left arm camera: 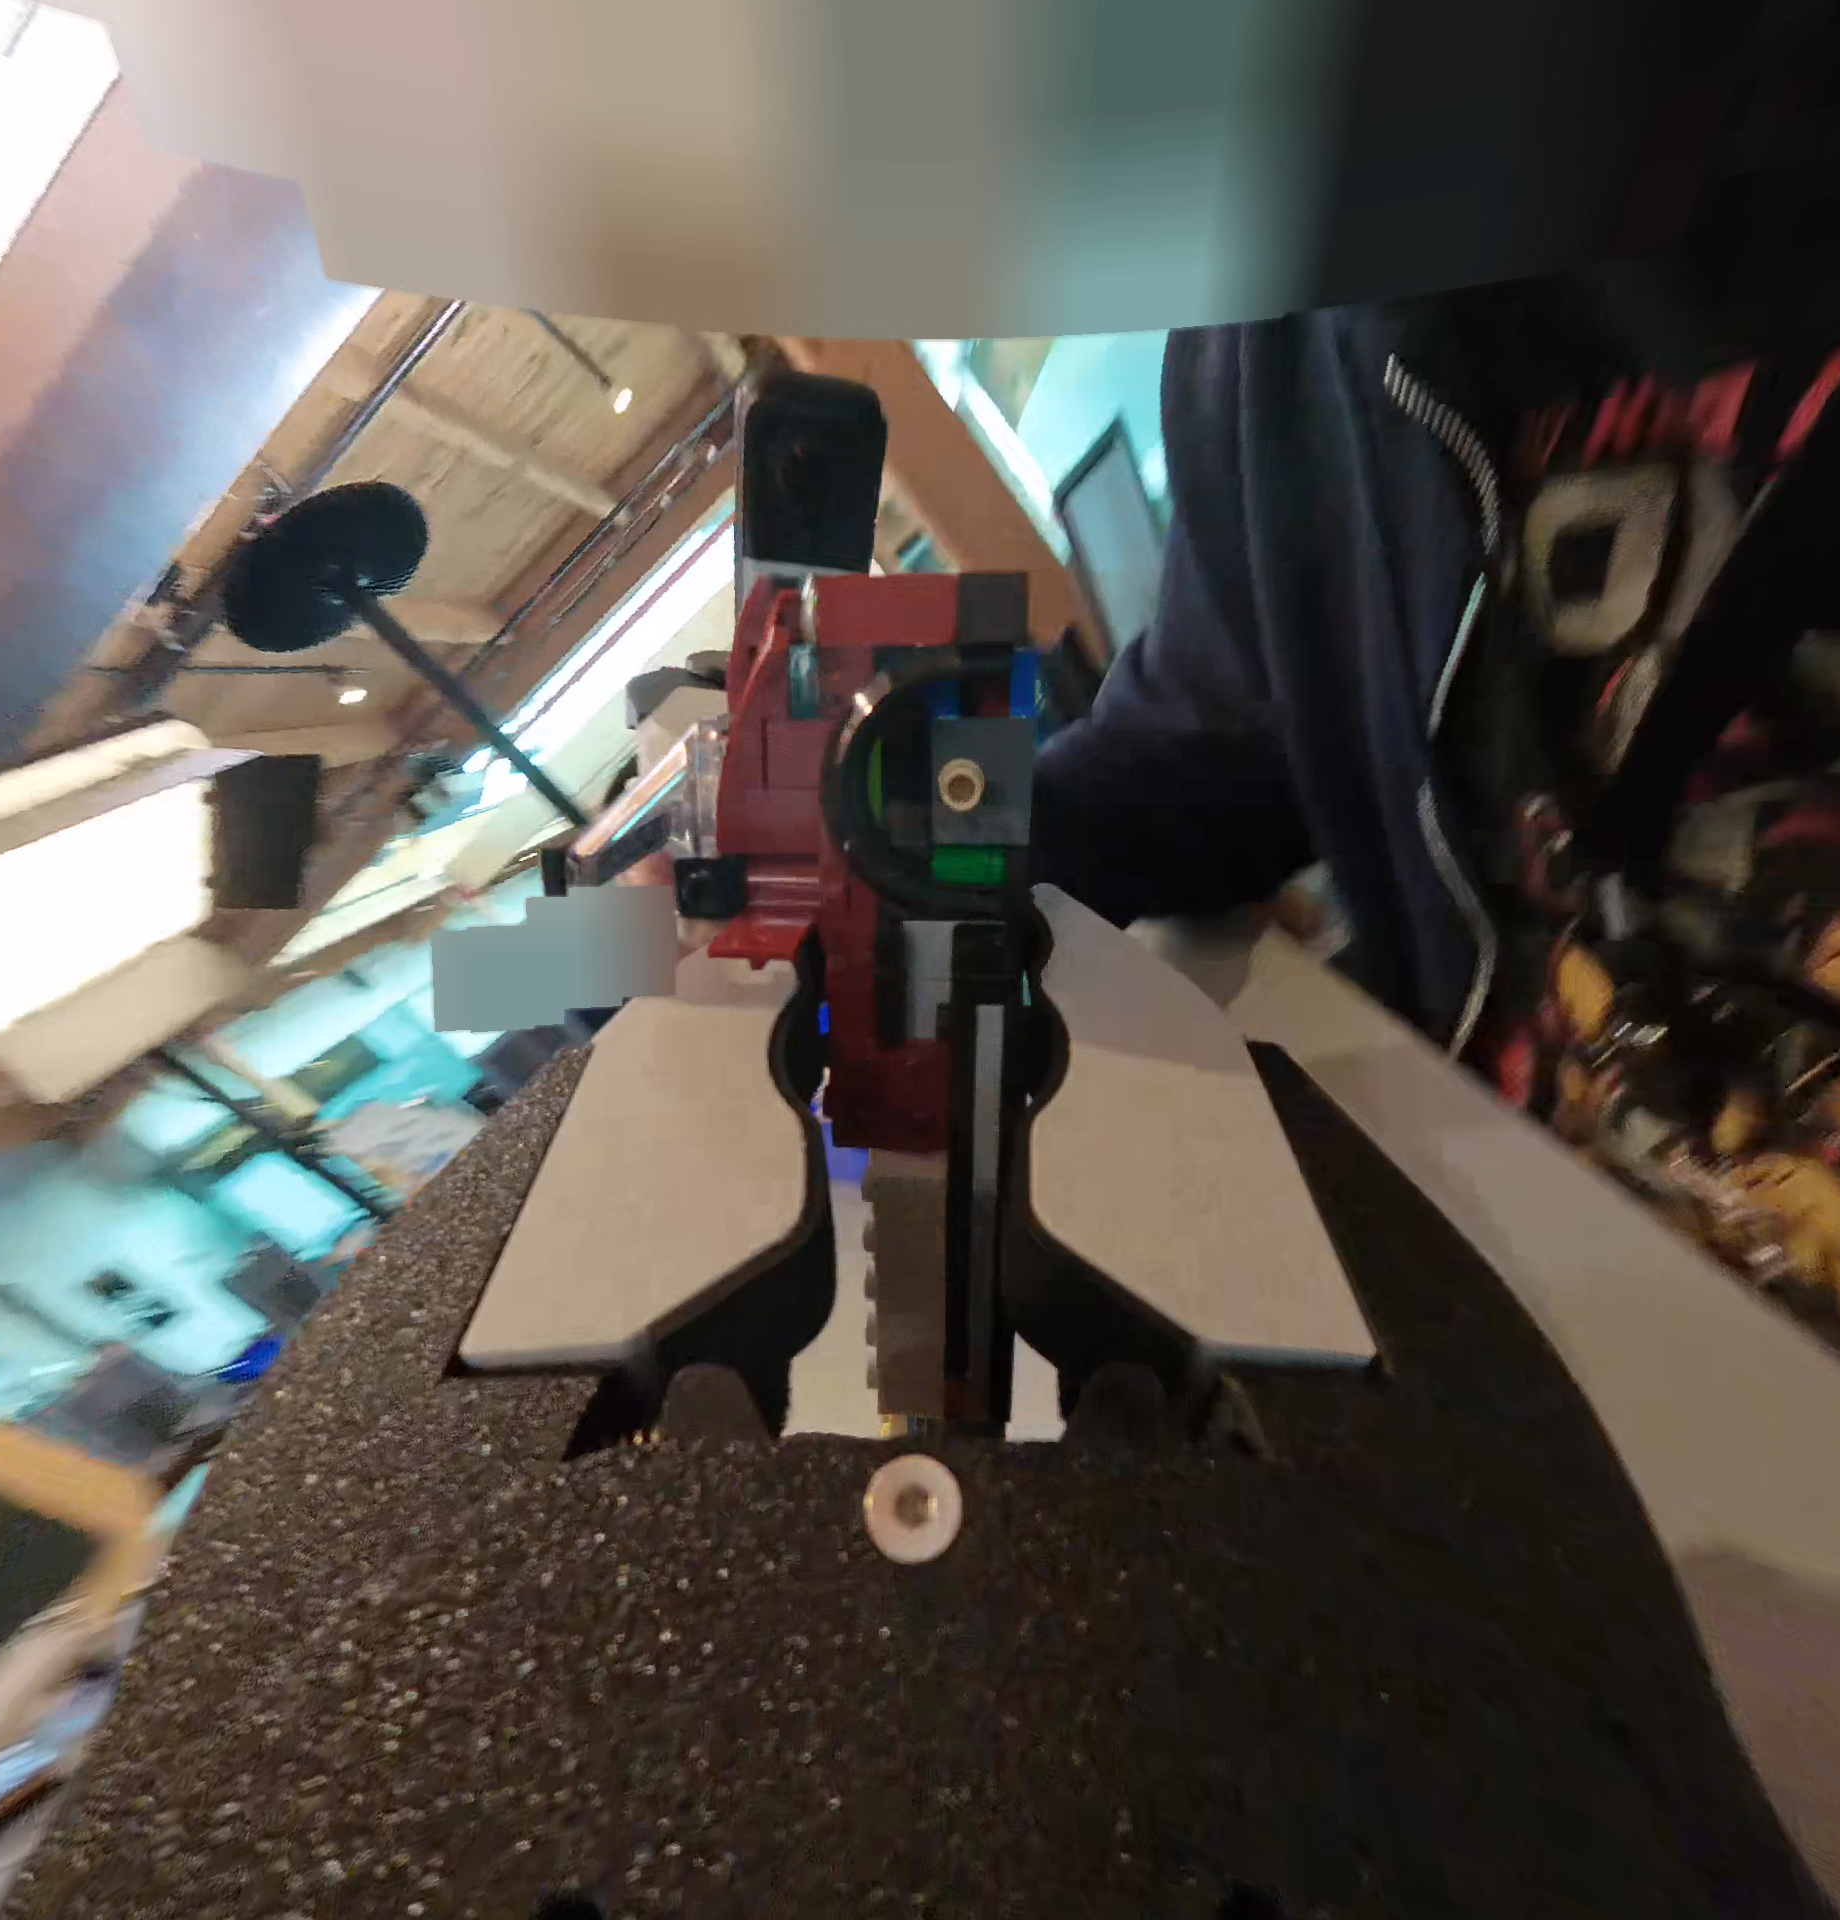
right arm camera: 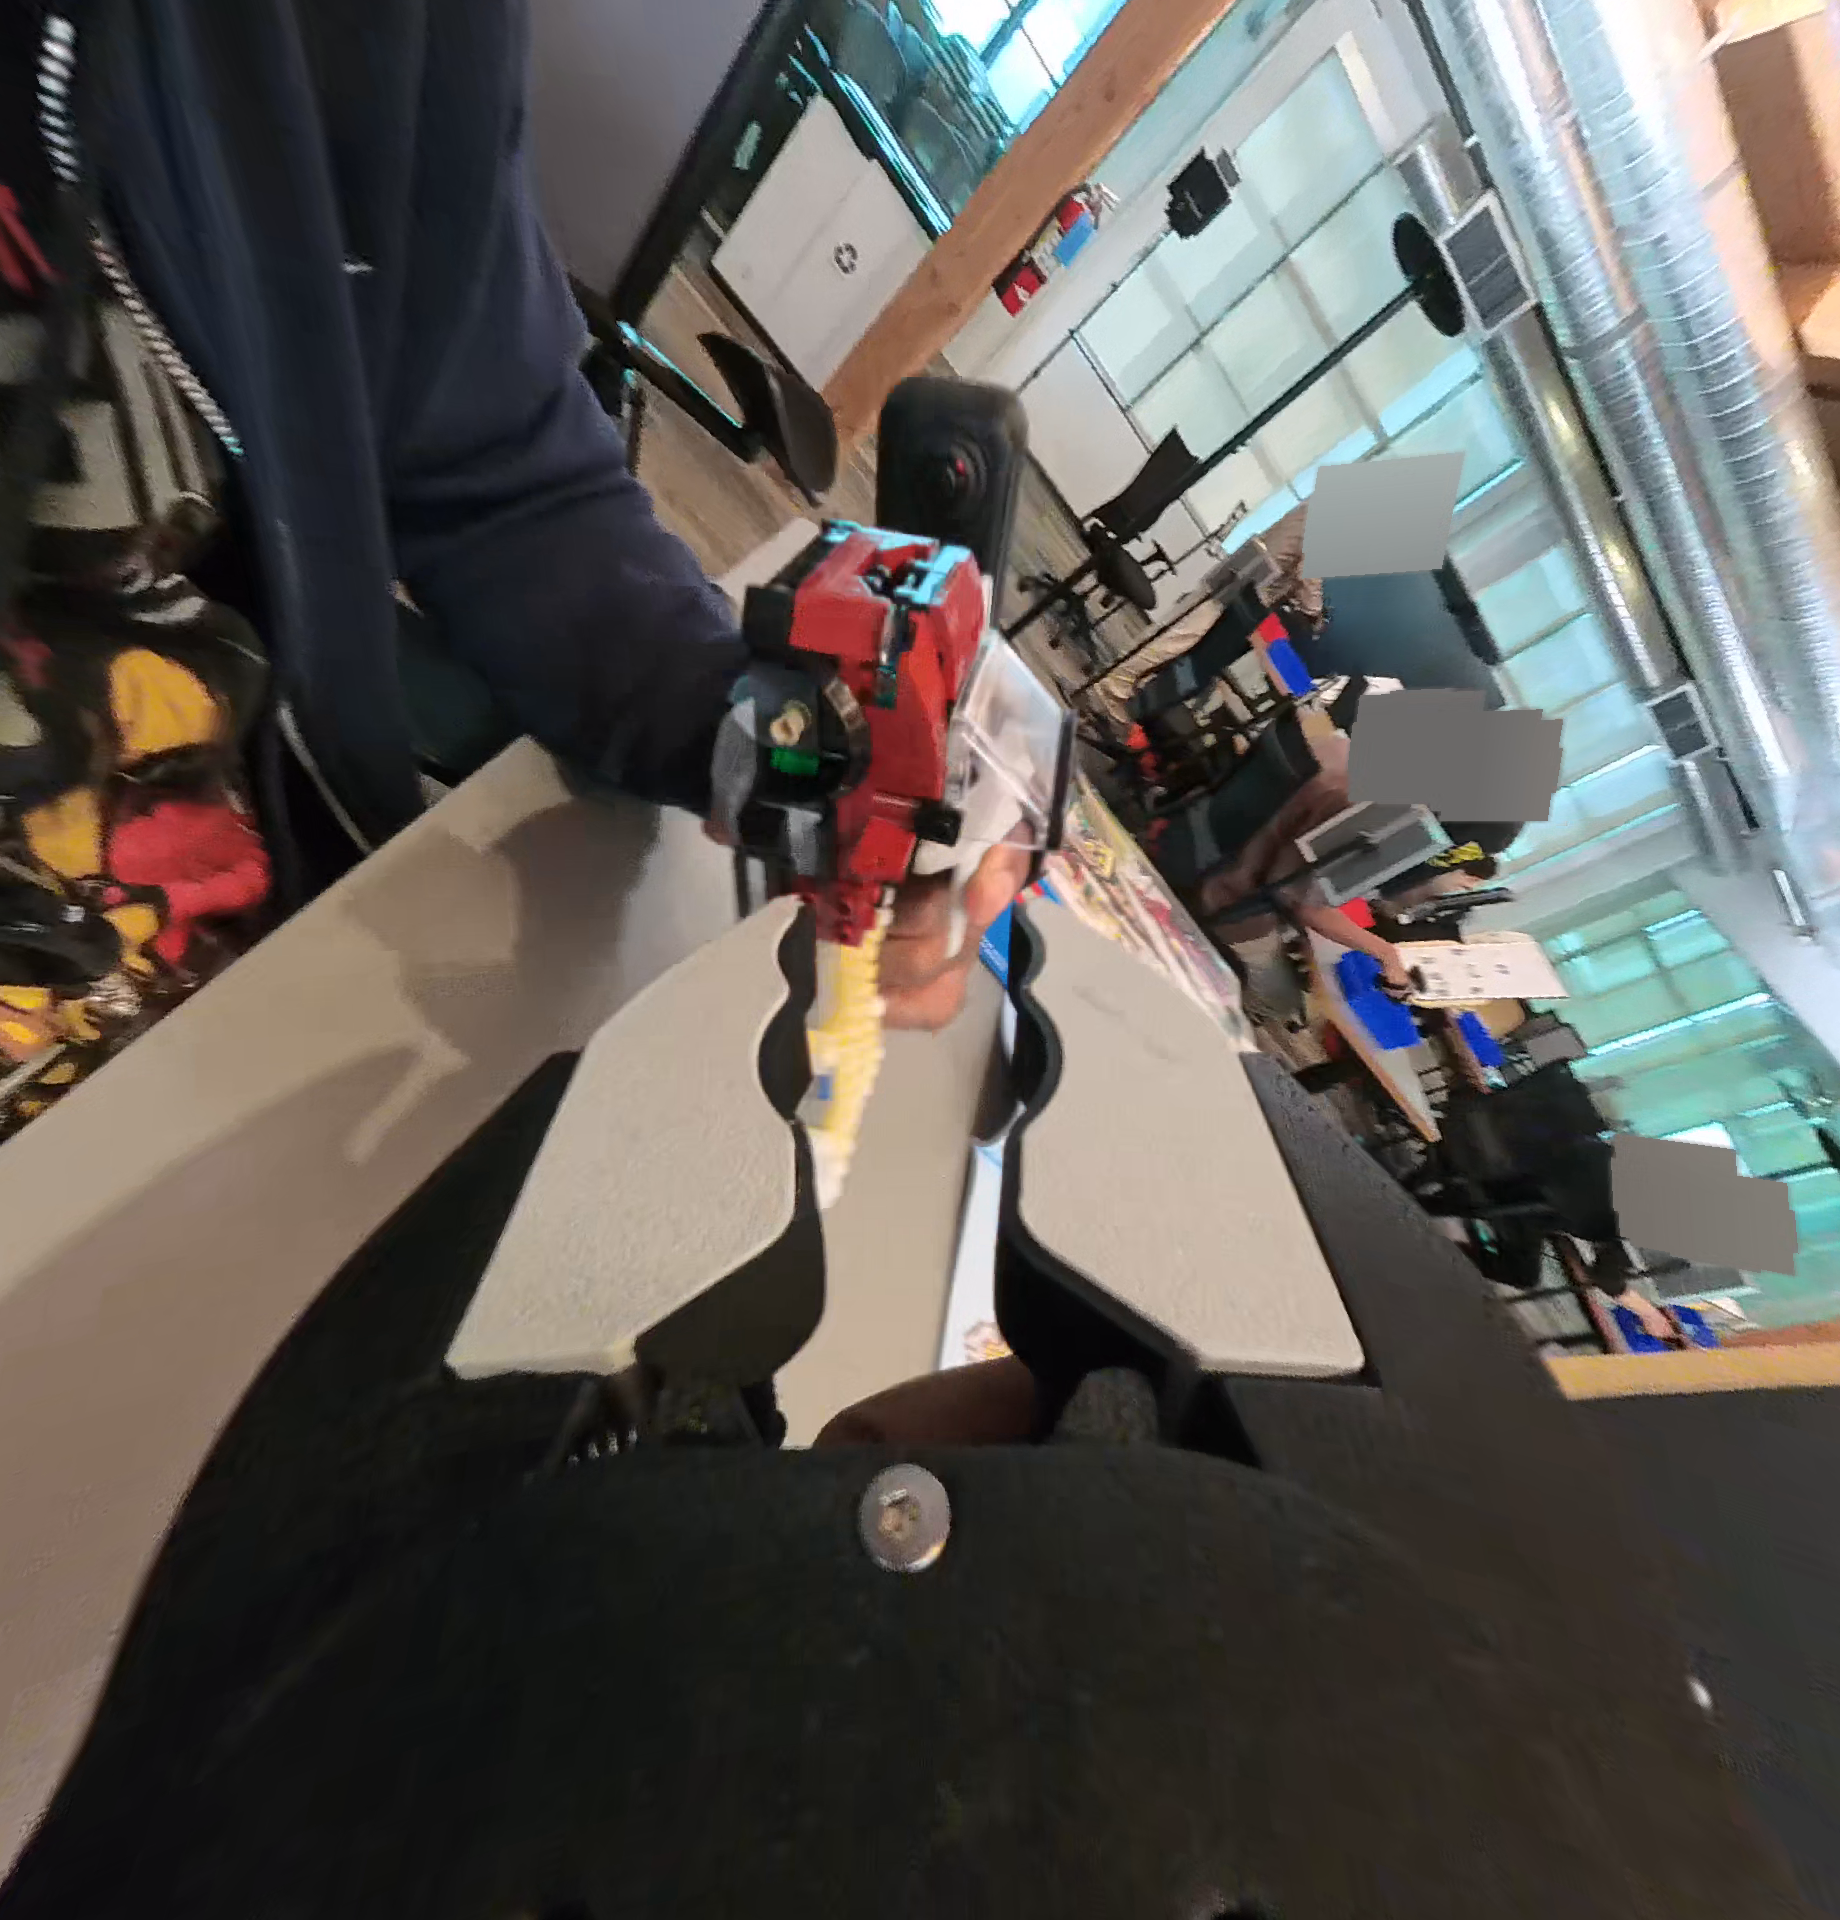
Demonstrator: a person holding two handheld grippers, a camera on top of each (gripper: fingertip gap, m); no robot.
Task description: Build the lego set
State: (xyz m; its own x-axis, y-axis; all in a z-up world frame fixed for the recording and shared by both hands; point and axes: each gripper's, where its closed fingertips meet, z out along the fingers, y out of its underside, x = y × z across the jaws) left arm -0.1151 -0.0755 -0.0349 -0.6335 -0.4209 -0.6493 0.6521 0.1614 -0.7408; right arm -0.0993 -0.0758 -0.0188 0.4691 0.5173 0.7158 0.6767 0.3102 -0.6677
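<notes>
A dark red, black and grey toy-brick model (left arm camera: 895, 935), with a clear windscreen piece and a small green brick, is seen at the centre of the left wrist view. It is clamped in the left claw (left arm camera: 921, 997), whose two black fingers are pressed against its lower sides, partly open to the model's width.

In the right wrist view the same model (right arm camera: 874, 727) is shown just above centre, raised over the pale grey bench (right arm camera: 272, 987). The right claw (right arm camera: 905, 997) is spread part-way open. A pale yellow row of toy bricks (right arm camera: 843, 1039) at the model's lower end lies against its left-of-frame finger (right arm camera: 791, 1008), while the other finger (right arm camera: 1030, 1029) stands clear of it, so nothing is gripped. A hand (right arm camera: 926, 956) is seen between the fingers, behind the yellow bricks.

A dark navy sleeve (right arm camera: 500, 499) fills the upper left of that view. A black camera on a post (right arm camera: 947, 478) stands behind the model.
</notes>
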